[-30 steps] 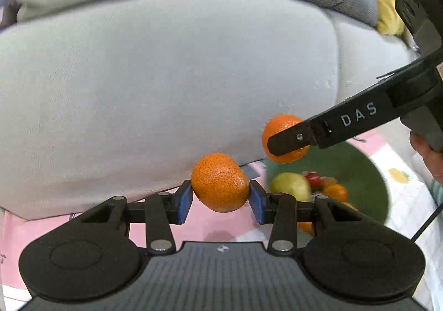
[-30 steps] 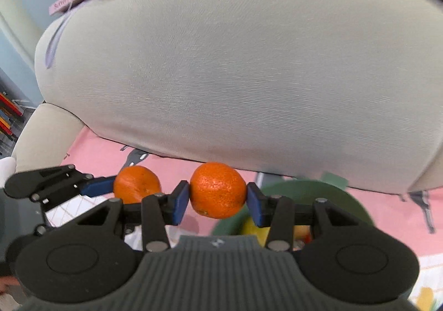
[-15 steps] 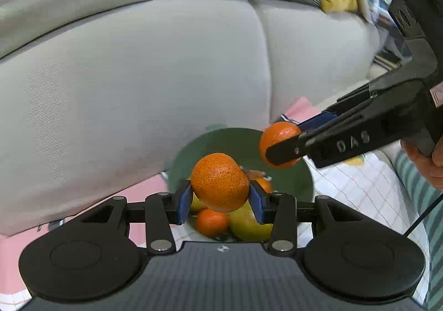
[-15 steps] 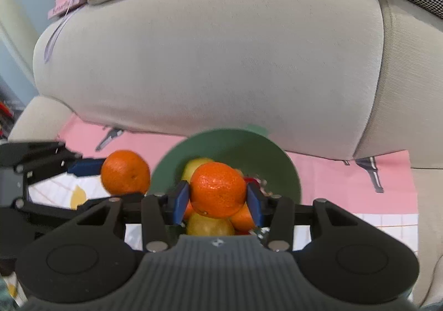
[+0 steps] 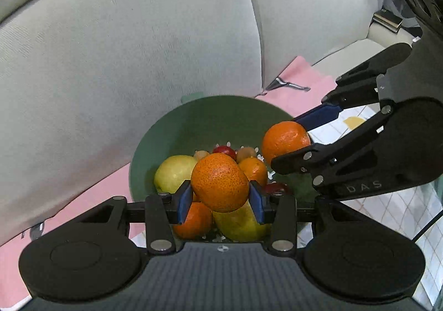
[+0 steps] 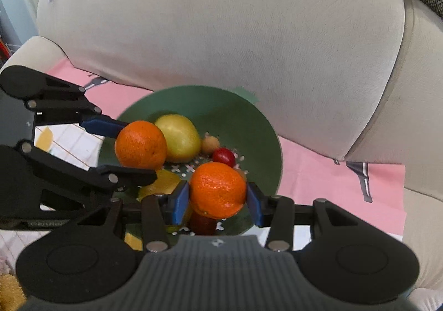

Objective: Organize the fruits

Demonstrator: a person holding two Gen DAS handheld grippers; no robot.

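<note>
Left wrist view: my left gripper (image 5: 220,194) is clamped on an orange (image 5: 220,182), blue pads pressed to its two sides, and the fruit hangs directly over the pile in the green bowl (image 5: 199,120), so the drop is straight down. My right gripper (image 6: 218,199) is likewise closed around a second orange (image 6: 218,189), held above the bowl's near rim. Both sit about equally near the bowl. I judge the round fruit may roll off the heaped pears and oranges below.
</note>
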